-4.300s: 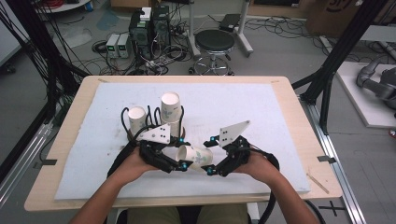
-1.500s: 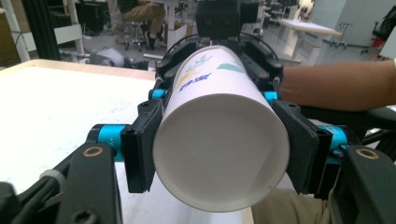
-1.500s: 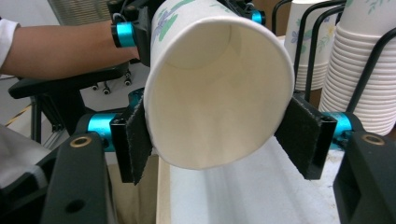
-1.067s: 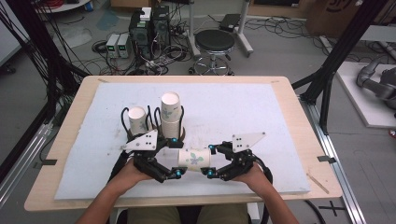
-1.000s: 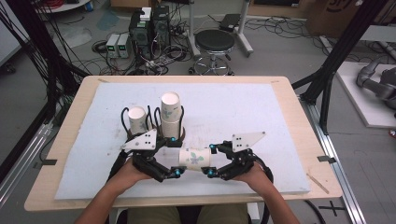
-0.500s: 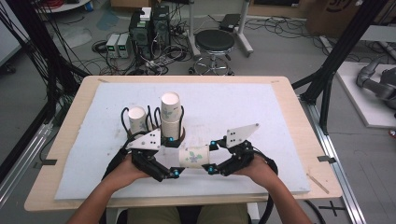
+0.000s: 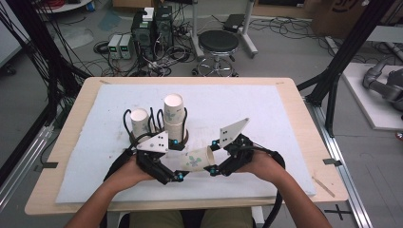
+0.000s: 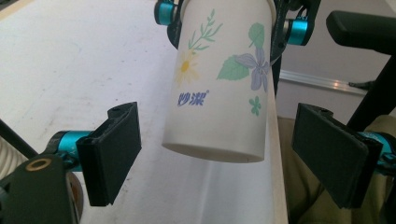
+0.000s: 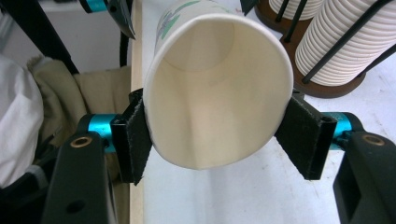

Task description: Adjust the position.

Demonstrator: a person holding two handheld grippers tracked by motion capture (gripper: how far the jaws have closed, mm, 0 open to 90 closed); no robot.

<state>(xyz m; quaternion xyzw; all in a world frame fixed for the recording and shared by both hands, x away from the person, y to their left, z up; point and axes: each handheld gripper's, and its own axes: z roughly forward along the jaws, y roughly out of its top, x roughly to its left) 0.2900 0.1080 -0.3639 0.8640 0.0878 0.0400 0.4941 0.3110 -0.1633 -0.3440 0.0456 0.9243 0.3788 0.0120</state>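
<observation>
A white paper cup (image 7: 194,160) with a flower print hangs over the white mat near the table's front edge. My right gripper (image 7: 213,157) is shut on its rim end. In the right gripper view the black pads (image 9: 137,140) squeeze the cup's mouth (image 9: 219,102) into an oval. My left gripper (image 7: 177,160) is open around the cup's base. In the left gripper view its pads (image 8: 116,149) stand clear on both sides of the cup (image 8: 224,84).
Two stacks of paper cups (image 7: 174,114) (image 7: 140,121) stand in black wire holders on a brown base just behind the grippers, and appear again (image 9: 345,42) in the right gripper view. The white mat (image 7: 266,109) stretches right and back. A stool (image 7: 218,42) stands beyond the table.
My right gripper has risen a little with the cup, and the cup's rim end now tilts upward. The left gripper has barely moved.
</observation>
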